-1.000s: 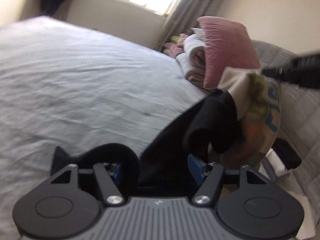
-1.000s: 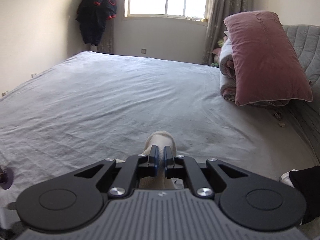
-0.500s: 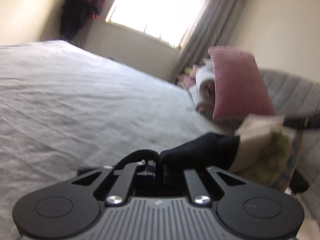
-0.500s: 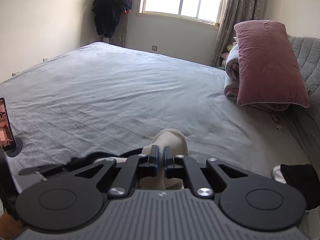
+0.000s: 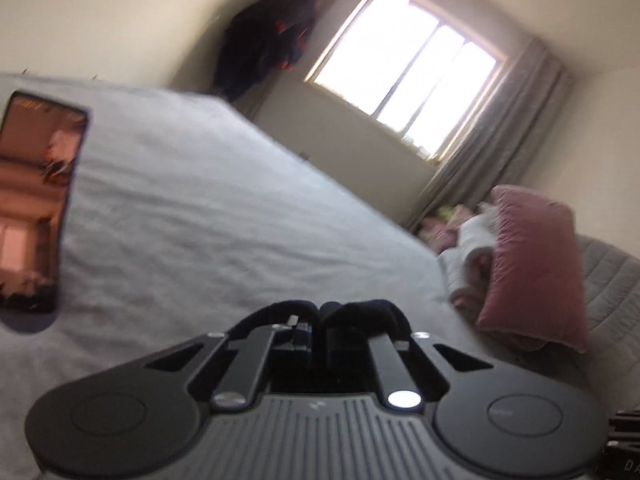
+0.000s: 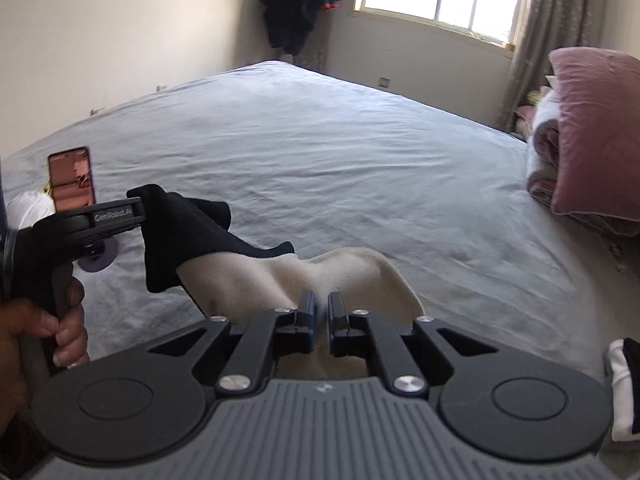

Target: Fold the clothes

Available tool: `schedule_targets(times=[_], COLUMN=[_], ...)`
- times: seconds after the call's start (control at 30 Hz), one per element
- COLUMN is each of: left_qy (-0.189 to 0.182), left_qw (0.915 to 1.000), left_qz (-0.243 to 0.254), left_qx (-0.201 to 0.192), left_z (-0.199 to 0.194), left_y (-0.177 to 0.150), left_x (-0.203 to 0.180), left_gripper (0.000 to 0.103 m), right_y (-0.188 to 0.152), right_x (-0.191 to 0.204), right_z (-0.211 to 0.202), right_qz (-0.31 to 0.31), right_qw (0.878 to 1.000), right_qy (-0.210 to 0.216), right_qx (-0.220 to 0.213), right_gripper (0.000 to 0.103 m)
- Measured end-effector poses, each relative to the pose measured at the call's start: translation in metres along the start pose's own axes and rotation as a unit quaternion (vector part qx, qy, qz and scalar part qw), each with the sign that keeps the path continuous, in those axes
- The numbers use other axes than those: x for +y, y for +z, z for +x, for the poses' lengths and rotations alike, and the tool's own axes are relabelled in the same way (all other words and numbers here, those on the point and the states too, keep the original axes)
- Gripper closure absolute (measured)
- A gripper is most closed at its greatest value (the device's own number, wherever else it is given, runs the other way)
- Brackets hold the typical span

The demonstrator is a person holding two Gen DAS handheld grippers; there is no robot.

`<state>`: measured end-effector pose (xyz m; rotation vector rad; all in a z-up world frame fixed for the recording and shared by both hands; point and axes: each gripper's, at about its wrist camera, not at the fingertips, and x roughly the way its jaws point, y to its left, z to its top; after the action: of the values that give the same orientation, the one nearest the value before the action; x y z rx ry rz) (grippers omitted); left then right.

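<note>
One garment, cream (image 6: 352, 276) with a black sleeve part (image 6: 188, 232), hangs stretched between both grippers above the grey bed (image 6: 360, 152). My right gripper (image 6: 320, 320) is shut on the cream cloth at the bottom centre of the right wrist view. To its left, a hand (image 6: 60, 320) holds my left gripper (image 6: 142, 210), which is shut on the black cloth. In the left wrist view the left gripper (image 5: 318, 332) pinches black fabric (image 5: 360, 312) that bulges over its fingertips.
A phone (image 6: 72, 180) with a lit screen stands on a mount at the bed's left edge, also large at the left (image 5: 36, 200). A pink pillow (image 6: 596, 132) leans on folded bedding at the right. A dark jacket (image 6: 300, 4) hangs by the window. More clothing (image 6: 624, 384) lies at lower right.
My left gripper closed on the black cloth, then rose and swung left, stretching the garment. The right gripper stayed shut on the cream cloth and lifted it slightly.
</note>
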<state>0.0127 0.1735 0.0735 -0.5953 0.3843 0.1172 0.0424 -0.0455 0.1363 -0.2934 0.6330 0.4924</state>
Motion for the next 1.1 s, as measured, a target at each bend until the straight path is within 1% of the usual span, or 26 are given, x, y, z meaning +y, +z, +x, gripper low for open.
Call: schedule_targets(times=[0.07, 0.1, 0.13, 0.17, 0.23, 0.3, 0.47, 0.5, 0.57, 0.63, 0.73, 0.77, 0.8, 0.83, 0.87, 0.9, 0.93, 0.97, 1.07, 1.1], left_qy=[0.019, 0.022, 0.023, 0.024, 0.018, 0.000, -0.063, -0.073, -0.092, -0.117, -0.158, -0.174, -0.184, -0.188, -0.190, -0.189, -0.184, -0.179, -0.167, -0.168], left_qw=[0.9989, 0.9979, 0.9968, 0.9964, 0.9971, 0.9978, 0.9972, 0.9968, 0.9956, 0.9931, 0.9875, 0.9848, 0.9830, 0.9821, 0.9817, 0.9819, 0.9828, 0.9838, 0.9859, 0.9858], left_qz=[-0.014, -0.025, -0.034, -0.035, -0.022, -0.015, -0.018, -0.015, -0.010, -0.007, 0.001, 0.003, 0.005, 0.006, 0.008, 0.007, 0.004, 0.002, -0.006, -0.008], left_qx=[0.041, 0.056, 0.069, 0.074, 0.070, 0.064, 0.035, 0.028, 0.016, 0.010, 0.005, 0.003, -0.002, -0.008, -0.012, -0.014, -0.014, -0.012, 0.000, 0.006], left_z=[0.004, 0.007, 0.010, 0.010, 0.008, 0.003, -0.011, -0.010, -0.008, -0.005, 0.000, 0.002, 0.002, 0.003, 0.005, 0.009, 0.013, 0.017, 0.030, 0.034], left_y=[-0.003, -0.005, -0.007, -0.008, -0.008, -0.005, 0.004, 0.006, 0.009, 0.011, 0.012, 0.012, 0.012, 0.011, 0.011, 0.010, 0.009, 0.008, 0.007, 0.006], left_x=[0.013, 0.021, 0.028, 0.033, 0.036, 0.034, 0.024, 0.021, 0.015, 0.009, -0.004, -0.008, -0.012, -0.015, -0.018, -0.019, -0.020, -0.020, -0.018, -0.017], left_gripper=[0.097, 0.097, 0.097, 0.097, 0.097, 0.097, 0.097, 0.097, 0.097, 0.097, 0.097, 0.097, 0.097, 0.097, 0.097, 0.097, 0.097, 0.097, 0.094, 0.084], right_y=[0.001, 0.002, 0.003, 0.003, 0.003, 0.003, 0.002, 0.001, 0.001, 0.001, 0.002, 0.003, 0.004, 0.005, 0.006, 0.007, 0.009, 0.011, 0.015, 0.017], right_x=[0.000, 0.000, -0.002, -0.006, -0.003, 0.000, 0.009, 0.011, 0.016, 0.028, 0.047, 0.052, 0.056, 0.058, 0.057, 0.055, 0.052, 0.048, 0.033, 0.027], right_z=[0.003, 0.005, 0.007, 0.010, 0.016, 0.022, 0.036, 0.039, 0.042, 0.038, 0.036, 0.036, 0.037, 0.038, 0.039, 0.041, 0.042, 0.043, 0.046, 0.046], right_qz=[-0.006, -0.008, -0.007, -0.005, -0.006, -0.008, -0.012, -0.013, -0.017, -0.038, -0.082, -0.095, -0.104, -0.110, -0.112, -0.114, -0.109, -0.104, -0.094, -0.093], right_qw=[1.000, 1.000, 1.000, 1.000, 1.000, 1.000, 0.999, 0.999, 0.998, 0.997, 0.994, 0.994, 0.993, 0.993, 0.993, 0.993, 0.993, 0.994, 0.995, 0.995], right_qy=[0.002, 0.002, 0.001, -0.001, 0.006, 0.014, 0.035, 0.039, 0.049, 0.068, 0.066, 0.059, 0.049, 0.040, 0.037, 0.037, 0.032, 0.026, 0.003, -0.008], right_qx=[0.002, 0.003, 0.005, 0.007, 0.011, 0.015, 0.025, 0.027, 0.030, 0.029, 0.016, 0.009, 0.000, -0.007, -0.009, -0.011, -0.011, -0.012, -0.017, -0.020], right_gripper=[0.086, 0.085, 0.081, 0.070, 0.055, 0.054, 0.050, 0.049, 0.041, 0.038, 0.037, 0.037, 0.037, 0.041, 0.064, 0.080, 0.089, 0.091, 0.093, 0.093])
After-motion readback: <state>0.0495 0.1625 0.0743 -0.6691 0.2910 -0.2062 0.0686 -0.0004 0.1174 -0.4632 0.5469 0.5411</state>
